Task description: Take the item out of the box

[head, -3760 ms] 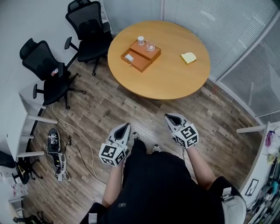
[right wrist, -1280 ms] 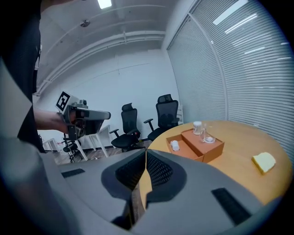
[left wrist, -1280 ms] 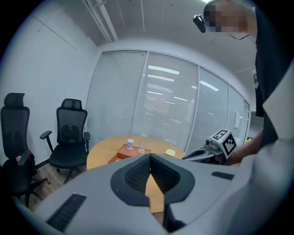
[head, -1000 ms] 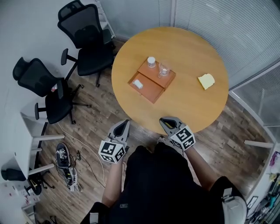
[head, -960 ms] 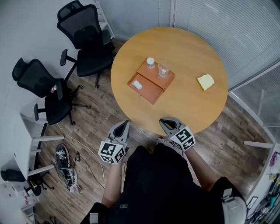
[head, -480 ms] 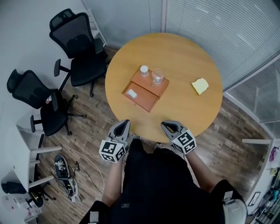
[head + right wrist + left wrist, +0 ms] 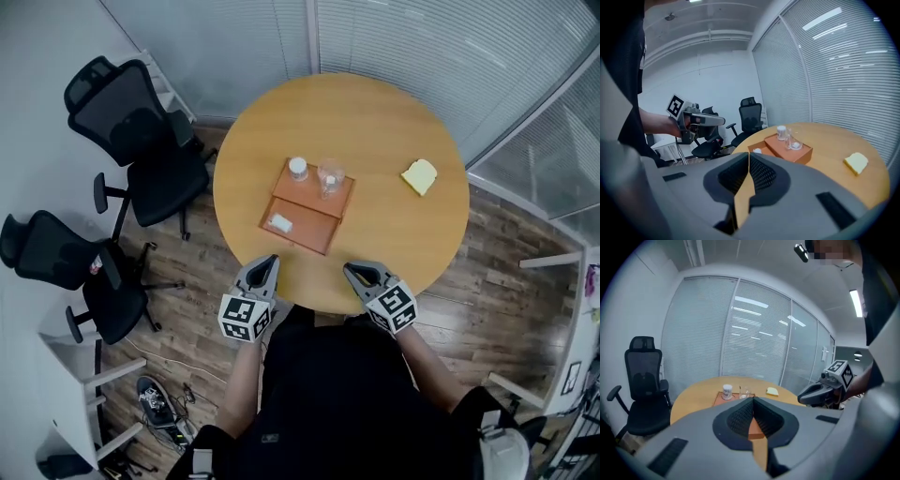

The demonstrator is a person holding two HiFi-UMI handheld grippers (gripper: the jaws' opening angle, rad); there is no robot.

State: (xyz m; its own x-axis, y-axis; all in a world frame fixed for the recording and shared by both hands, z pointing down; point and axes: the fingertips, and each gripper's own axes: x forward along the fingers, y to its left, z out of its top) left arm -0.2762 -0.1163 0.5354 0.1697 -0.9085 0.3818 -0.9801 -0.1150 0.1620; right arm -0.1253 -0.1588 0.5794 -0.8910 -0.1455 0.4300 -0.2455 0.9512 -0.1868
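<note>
Item [image 7: 279, 223] | in box [image 7: 314, 232], axis unclear | left hand-held gripper [image 7: 266, 262], right hand-held gripper [image 7: 352, 271]: both closed, empty

Head view looks steeply down on the round table [image 7: 375, 122]; both gripper views face it low, nearby, sharing the box [image 7: 309, 231].

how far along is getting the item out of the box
Done: nothing yet. The small white item lies in the open box on the table. In hand: nothing; the left gripper and right gripper are both shut and empty, at the table's near edge. Left: reach in, grip the item and lift it out.
</note>
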